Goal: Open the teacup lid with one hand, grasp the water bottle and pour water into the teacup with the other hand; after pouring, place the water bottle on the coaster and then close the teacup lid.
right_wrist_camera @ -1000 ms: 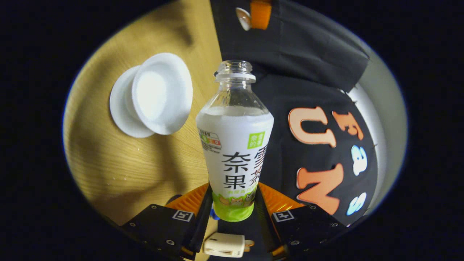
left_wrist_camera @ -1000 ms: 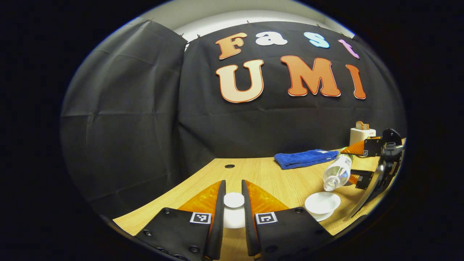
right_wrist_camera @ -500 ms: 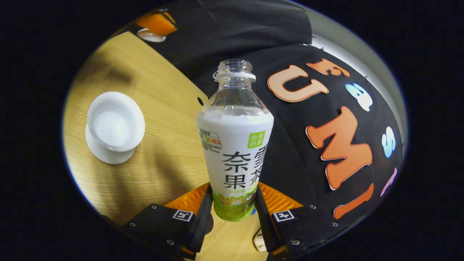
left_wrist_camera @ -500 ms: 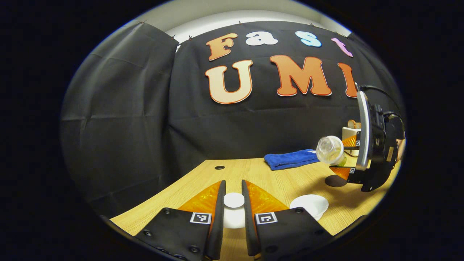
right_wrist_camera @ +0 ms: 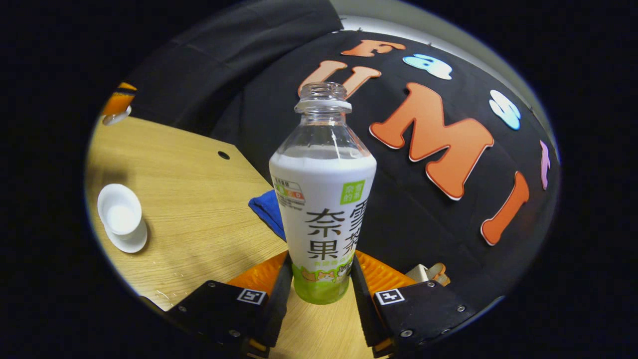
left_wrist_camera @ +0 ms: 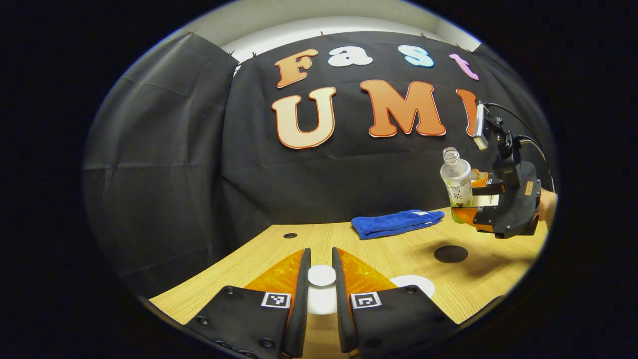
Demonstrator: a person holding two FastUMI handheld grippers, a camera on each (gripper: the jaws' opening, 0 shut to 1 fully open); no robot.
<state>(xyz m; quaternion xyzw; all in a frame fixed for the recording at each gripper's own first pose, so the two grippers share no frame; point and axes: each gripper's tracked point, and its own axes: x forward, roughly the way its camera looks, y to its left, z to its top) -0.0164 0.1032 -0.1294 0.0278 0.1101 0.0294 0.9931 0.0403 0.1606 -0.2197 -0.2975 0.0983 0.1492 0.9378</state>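
My left gripper (left_wrist_camera: 321, 279) is shut on the white teacup lid (left_wrist_camera: 321, 275), held above the table near its front edge. The white teacup (right_wrist_camera: 119, 214) on its saucer stands uncovered at the left of the right gripper view; in the left gripper view its rim (left_wrist_camera: 416, 282) peeks out beside my right-hand finger. My right gripper (right_wrist_camera: 321, 286) is shut on the water bottle (right_wrist_camera: 323, 199), uncapped and nearly upright. In the left gripper view that bottle (left_wrist_camera: 456, 182) hangs in the air at the right, above the table. The dark round coaster (left_wrist_camera: 450, 254) lies below it, slightly to the left.
A folded blue towel (left_wrist_camera: 396, 223) lies at the back of the wooden table (left_wrist_camera: 379, 249). A small cable hole (left_wrist_camera: 289, 235) marks the table's far left. Part of a cream object (right_wrist_camera: 426, 273) sits by the wall behind the bottle. A hand (left_wrist_camera: 547, 204) holds the right gripper.
The bottle swung from tilted over the teacup back to nearly upright and moved up and away to the right. The left gripper kept hold of the lid and shifted slightly.
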